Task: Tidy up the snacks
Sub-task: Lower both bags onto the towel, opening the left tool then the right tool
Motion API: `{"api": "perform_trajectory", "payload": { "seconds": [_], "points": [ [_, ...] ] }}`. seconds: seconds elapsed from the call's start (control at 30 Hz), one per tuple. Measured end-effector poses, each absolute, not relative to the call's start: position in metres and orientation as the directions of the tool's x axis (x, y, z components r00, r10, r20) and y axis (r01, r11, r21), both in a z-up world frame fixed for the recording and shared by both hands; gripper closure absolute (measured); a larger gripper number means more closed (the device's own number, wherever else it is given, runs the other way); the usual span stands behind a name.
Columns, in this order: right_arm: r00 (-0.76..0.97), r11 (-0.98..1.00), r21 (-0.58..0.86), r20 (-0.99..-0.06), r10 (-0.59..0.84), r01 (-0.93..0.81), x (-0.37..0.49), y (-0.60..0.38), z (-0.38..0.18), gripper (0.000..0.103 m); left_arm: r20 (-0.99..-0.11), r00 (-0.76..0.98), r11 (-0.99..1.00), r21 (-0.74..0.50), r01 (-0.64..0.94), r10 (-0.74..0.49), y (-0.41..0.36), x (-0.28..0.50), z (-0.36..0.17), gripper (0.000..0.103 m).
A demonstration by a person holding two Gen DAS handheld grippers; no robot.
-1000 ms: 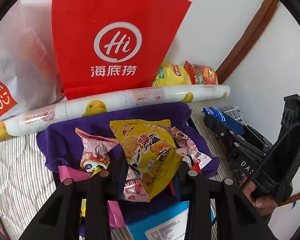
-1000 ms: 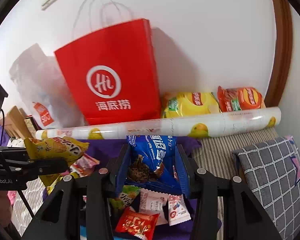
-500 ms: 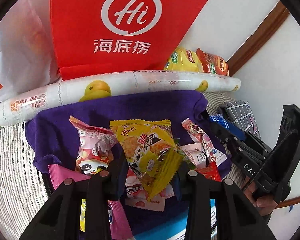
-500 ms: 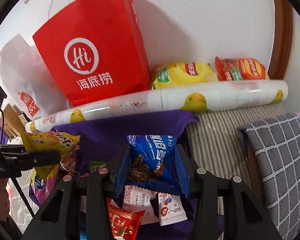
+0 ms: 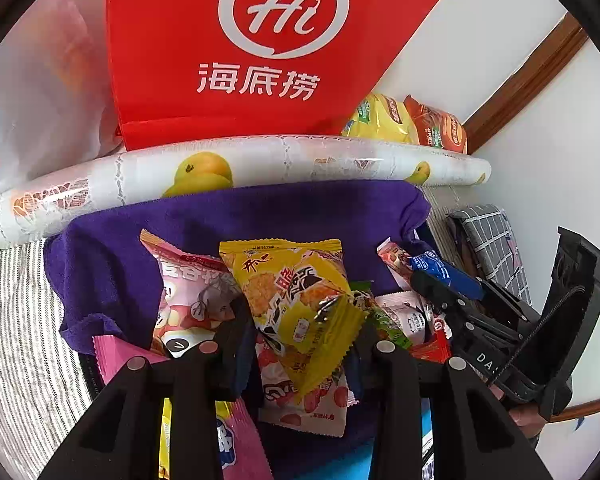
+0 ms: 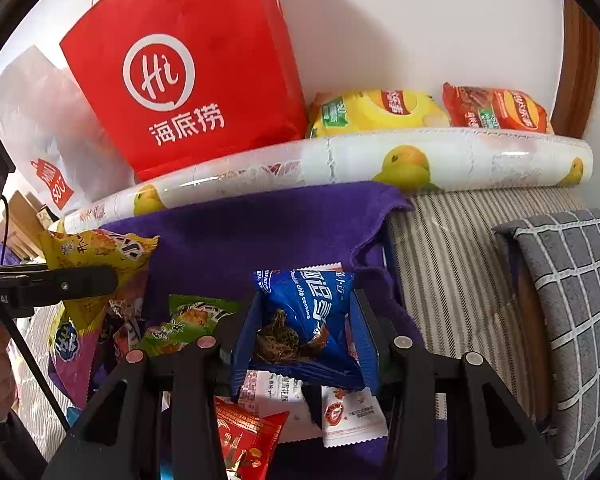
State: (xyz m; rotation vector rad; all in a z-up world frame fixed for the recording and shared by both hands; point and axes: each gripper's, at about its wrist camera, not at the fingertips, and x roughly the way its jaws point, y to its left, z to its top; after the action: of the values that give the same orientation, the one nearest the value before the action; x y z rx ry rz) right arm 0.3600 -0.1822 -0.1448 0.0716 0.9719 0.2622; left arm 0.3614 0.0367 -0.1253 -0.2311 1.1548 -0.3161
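Observation:
My left gripper is shut on a yellow snack packet and holds it over a purple cloth strewn with several small snack packets. My right gripper is shut on a blue chocolate-chip cookie packet above the same purple cloth. The right gripper shows in the left wrist view at the right, with the blue packet in it. The left gripper shows in the right wrist view at the left, with the yellow packet.
A red paper bag and a white plastic bag stand against the wall. A rolled mat with fruit print lies before them. Yellow and orange chip bags lie behind it. A grey checked cushion lies at right.
Both grippers have moved forward and lower toward the purple cloth, still holding their packets. The red bag and rolled mat look nearer and higher in both views.

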Motion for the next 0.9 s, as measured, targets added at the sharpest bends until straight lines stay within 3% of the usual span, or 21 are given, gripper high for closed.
{"api": "perform_trajectory", "payload": {
  "seconds": [0.9],
  "points": [
    [0.515,0.971,0.111,-0.832,0.207,-0.21,0.361,-0.17,-0.159,0.057,-0.889,0.301,0.938,-0.313,0.147,-0.344,0.018,0.368,-0.147,0.068]
  ]
}}
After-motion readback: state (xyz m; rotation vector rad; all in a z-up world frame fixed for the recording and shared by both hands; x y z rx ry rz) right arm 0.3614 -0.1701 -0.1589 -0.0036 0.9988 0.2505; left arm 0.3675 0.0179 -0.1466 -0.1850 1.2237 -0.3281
